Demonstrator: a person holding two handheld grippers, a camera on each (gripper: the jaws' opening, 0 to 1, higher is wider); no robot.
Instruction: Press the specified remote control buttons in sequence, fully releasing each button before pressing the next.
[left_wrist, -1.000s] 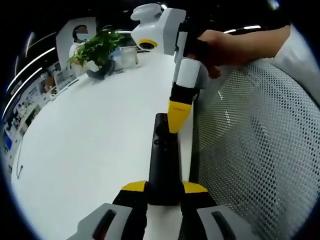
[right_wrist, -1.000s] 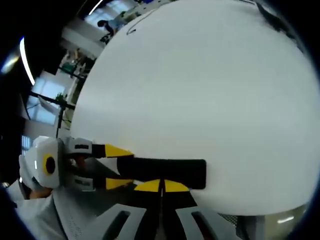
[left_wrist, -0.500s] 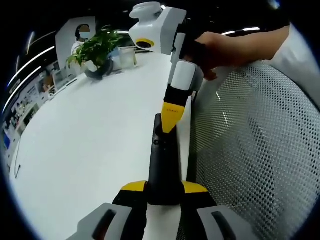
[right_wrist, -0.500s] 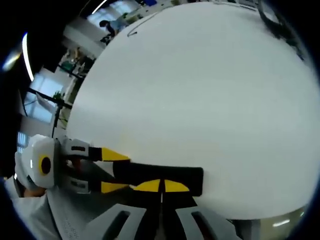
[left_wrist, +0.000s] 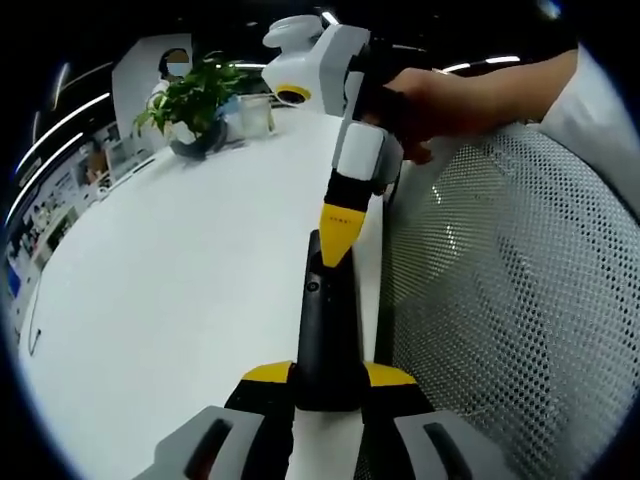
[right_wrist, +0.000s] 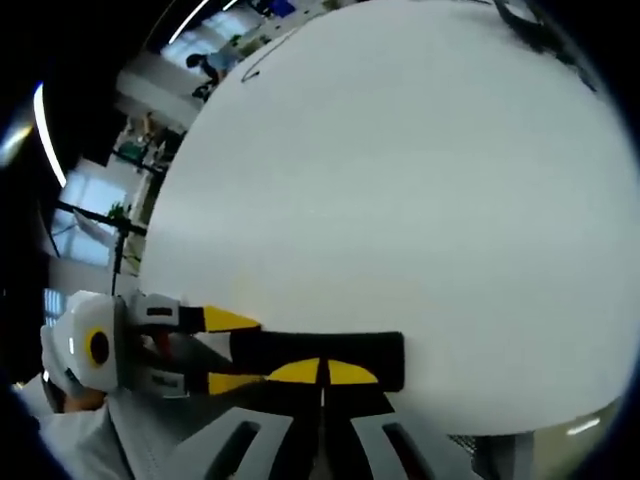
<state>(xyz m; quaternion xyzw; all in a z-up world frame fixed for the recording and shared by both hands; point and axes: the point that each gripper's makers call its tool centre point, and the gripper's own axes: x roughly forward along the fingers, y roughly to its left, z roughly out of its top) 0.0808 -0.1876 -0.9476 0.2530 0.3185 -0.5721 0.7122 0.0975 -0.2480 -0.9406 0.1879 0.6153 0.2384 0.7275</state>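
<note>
Remote control (left_wrist: 327, 330): a long black bar lying on the white table (left_wrist: 170, 290) close to its edge, running from 6 o'clock up toward 12 in the left gripper view. In the right gripper view it (right_wrist: 330, 350) lies crosswise, low in the picture.
Left gripper (left_wrist: 328, 382): its 2 yellow-tipped jaws stand on either side of the remote's near end, closed against its sides. In the right gripper view it (right_wrist: 225, 352) comes in from 9 o'clock, clamped on the remote's end there.
Right gripper (right_wrist: 322, 372): jaws pressed together with no gap, nothing between them, yellow tips at the remote's upper face. In the left gripper view it (left_wrist: 335, 245) reaches down from 12 o'clock, its yellow tip at the far part of the remote; contact cannot be judged.
Hand (left_wrist: 430, 100): at 1 o'clock, wrapped round the right gripper's handle.
Mesh chair back (left_wrist: 500, 300): white, just beside the table edge, from 2 to 5 o'clock.
Potted plant (left_wrist: 195, 100): on the table at 11 o'clock, well apart from the remote.
</note>
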